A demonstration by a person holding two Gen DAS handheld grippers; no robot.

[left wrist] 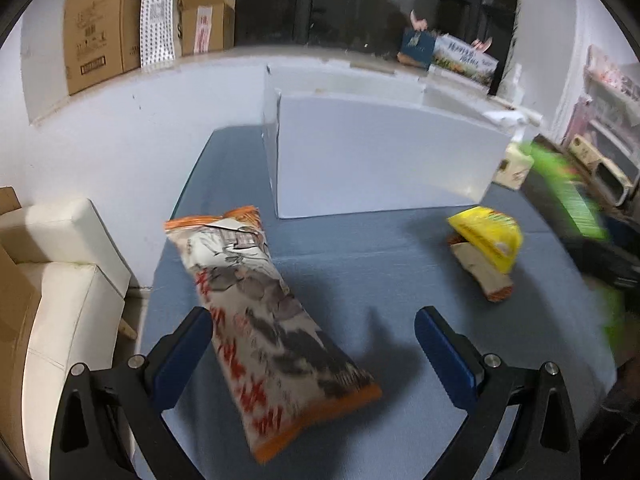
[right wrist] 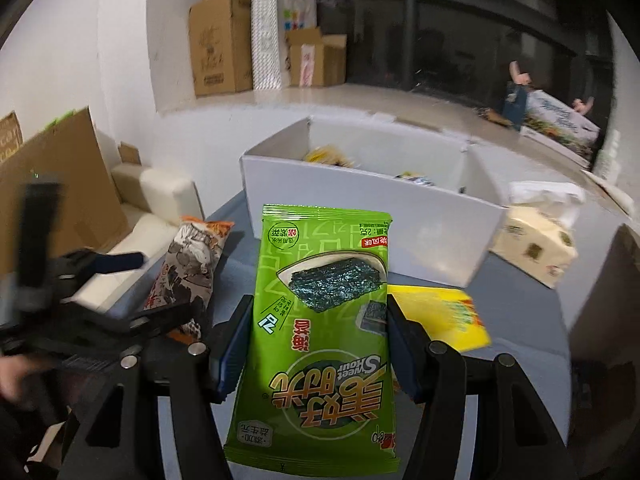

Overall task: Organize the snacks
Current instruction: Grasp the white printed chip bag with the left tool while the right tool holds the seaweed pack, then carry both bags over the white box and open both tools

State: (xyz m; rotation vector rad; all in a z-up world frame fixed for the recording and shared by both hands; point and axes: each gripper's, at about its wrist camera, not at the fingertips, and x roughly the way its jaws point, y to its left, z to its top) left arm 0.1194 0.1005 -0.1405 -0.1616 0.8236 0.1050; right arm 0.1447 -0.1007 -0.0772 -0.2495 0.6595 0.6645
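My right gripper point(right wrist: 320, 304) is shut on a green seaweed packet point(right wrist: 320, 340), held above the blue table point(right wrist: 516, 304) in front of a white box point(right wrist: 360, 204). That packet shows as a green blur point(left wrist: 568, 192) at the right of the left wrist view. My left gripper point(left wrist: 312, 314) is open and low over a long grey-and-orange snack bag point(left wrist: 264, 312), which lies between its fingers, close to the left pad point(left wrist: 188, 344). A yellow packet point(left wrist: 488, 236) rests on a small grey-and-orange packet point(left wrist: 484, 272) to the right. The box holds several snacks point(right wrist: 328, 156).
A tissue box point(right wrist: 532, 244) stands right of the white box. A white sofa point(left wrist: 72, 280) sits off the table's left edge. Cardboard boxes point(left wrist: 100, 24) line the ledge behind. My left gripper point(right wrist: 152, 284) appears blurred at the left of the right wrist view.
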